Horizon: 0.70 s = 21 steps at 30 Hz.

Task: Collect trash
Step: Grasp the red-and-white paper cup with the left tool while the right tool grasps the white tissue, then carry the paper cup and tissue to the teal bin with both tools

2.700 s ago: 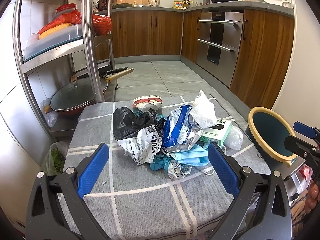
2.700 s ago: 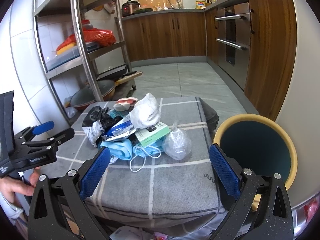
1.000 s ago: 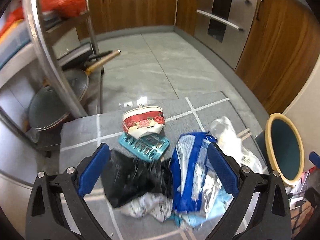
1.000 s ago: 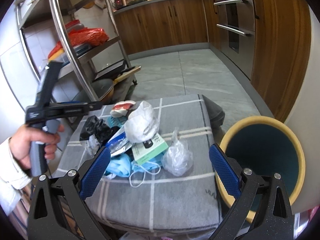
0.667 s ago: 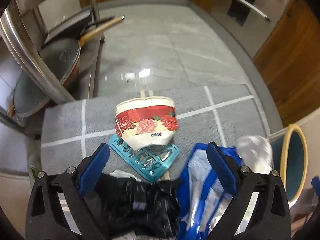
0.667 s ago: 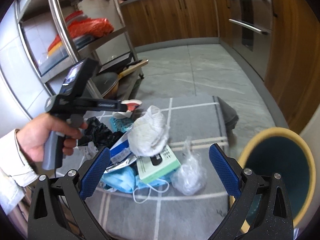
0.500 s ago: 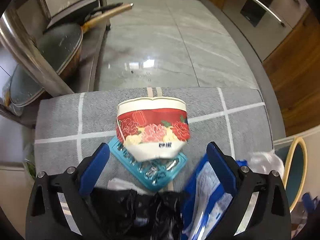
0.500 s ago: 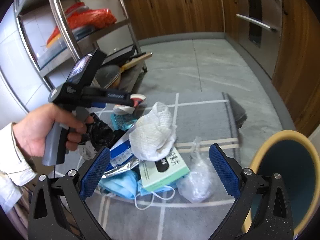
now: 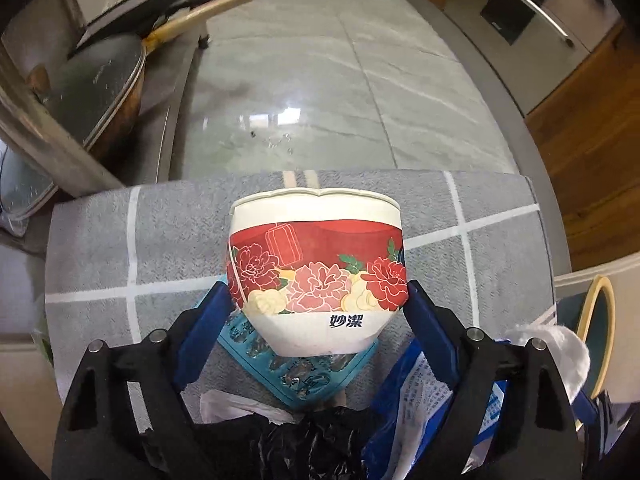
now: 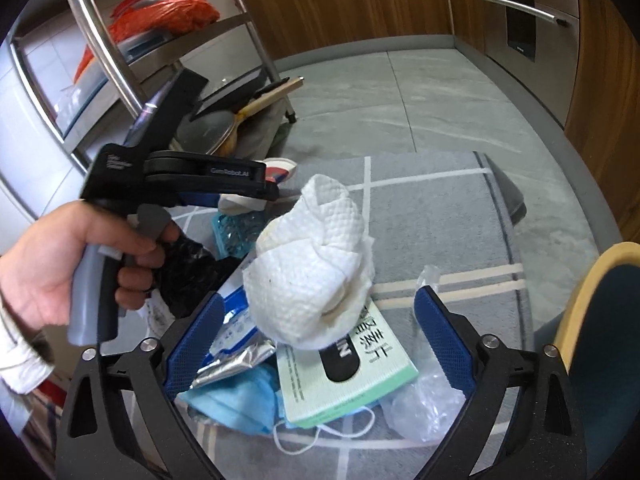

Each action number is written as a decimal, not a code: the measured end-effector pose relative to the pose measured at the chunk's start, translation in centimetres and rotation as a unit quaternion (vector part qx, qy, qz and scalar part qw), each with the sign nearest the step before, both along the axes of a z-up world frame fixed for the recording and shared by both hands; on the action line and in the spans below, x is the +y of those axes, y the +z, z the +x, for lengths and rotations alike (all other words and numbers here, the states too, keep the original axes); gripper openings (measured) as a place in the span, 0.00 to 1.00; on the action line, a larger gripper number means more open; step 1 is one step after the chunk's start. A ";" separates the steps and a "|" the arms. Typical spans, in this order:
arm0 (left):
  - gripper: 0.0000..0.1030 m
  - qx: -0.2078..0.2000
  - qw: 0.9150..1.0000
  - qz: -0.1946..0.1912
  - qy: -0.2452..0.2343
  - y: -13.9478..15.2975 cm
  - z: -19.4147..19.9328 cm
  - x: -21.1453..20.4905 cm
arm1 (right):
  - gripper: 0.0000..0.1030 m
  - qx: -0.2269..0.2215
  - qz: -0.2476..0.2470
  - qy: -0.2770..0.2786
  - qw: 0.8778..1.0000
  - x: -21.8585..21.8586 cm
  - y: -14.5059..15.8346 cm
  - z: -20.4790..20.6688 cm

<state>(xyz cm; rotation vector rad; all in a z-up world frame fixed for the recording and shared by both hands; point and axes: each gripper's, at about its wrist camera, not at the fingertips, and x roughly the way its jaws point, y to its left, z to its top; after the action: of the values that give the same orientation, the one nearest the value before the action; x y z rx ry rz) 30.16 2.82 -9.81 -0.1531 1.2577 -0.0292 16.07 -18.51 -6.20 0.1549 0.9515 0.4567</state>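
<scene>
Two views share one grey checked worktop (image 10: pixel 440 208), and its near edge is cut off in both. At the right, the yellow-rimmed bin (image 10: pixel 592 320) shows only as a slice of rim and dark inside.

The trash lies in one heap on the worktop, and much of it is buried. The black bag (image 9: pixel 312 440) disappears under the left tool's frame. The blue packet (image 9: pixel 416 380) is half covered by that tool's right finger. In the right wrist view, the crumpled paper towel (image 10: pixel 312 276) sits on top and hides one end of the green box (image 10: pixel 348 364). A blue face mask (image 10: pixel 236 396) and a clear plastic bag (image 10: pixel 420 404) poke out from under the box. The teal blister tray (image 9: pixel 296 372) is mostly covered by the flowered paper bowl (image 9: pixel 316 264), which lies at the far end of the heap.

The left tool (image 9: pixel 316 294) has just been narrowing. The bowl sits between its pads, which are right at the bowl's sides, but no squeeze shows. From the right view the bowl is almost wholly hidden behind this tool and the left hand (image 10: pixel 60 260).

The right tool (image 10: pixel 320 304) stands wide, its jaws having just eased inward. The towel is between them, untouched.

A moment ago the left view took in the whole heap from farther off, and the bowl looked small. Now the bowl fills the middle. The towel has also grown larger in the right view.
</scene>
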 end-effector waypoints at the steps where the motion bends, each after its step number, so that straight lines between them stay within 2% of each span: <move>1: 0.83 -0.006 1.000 0.002 -0.005 0.3 -0.2 -0.1 | 0.87 0.000 0.001 0.002 1.000 0.2 -0.1 0.1; 6: 0.82 -0.027 1.000 -0.005 -0.011 1.7 -1.3 -0.1 | 0.48 0.021 0.004 0.004 1.000 0.7 -1.2 0.6; 9: 0.82 -0.039 0.999 -0.015 -0.010 2.9 -2.4 -0.2 | 0.29 0.027 0.018 0.000 0.999 0.4 -1.1 0.5; 12: 0.82 -0.057 0.998 -0.024 -0.008 4.4 -3.5 -0.2 | 0.24 0.020 0.031 0.003 0.999 0.2 -0.2 0.0; 21: 0.82 -0.129 0.989 -0.066 -0.018 10.4 -7.9 -1.5 | 0.24 -0.031 0.059 0.004 0.998 -2.0 4.9 -3.3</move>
<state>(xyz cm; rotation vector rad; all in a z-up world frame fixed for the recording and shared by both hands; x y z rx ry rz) 22.27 1.34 0.64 -0.2328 0.9996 -0.1583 12.72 -20.49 -1.33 0.2420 0.8647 0.5222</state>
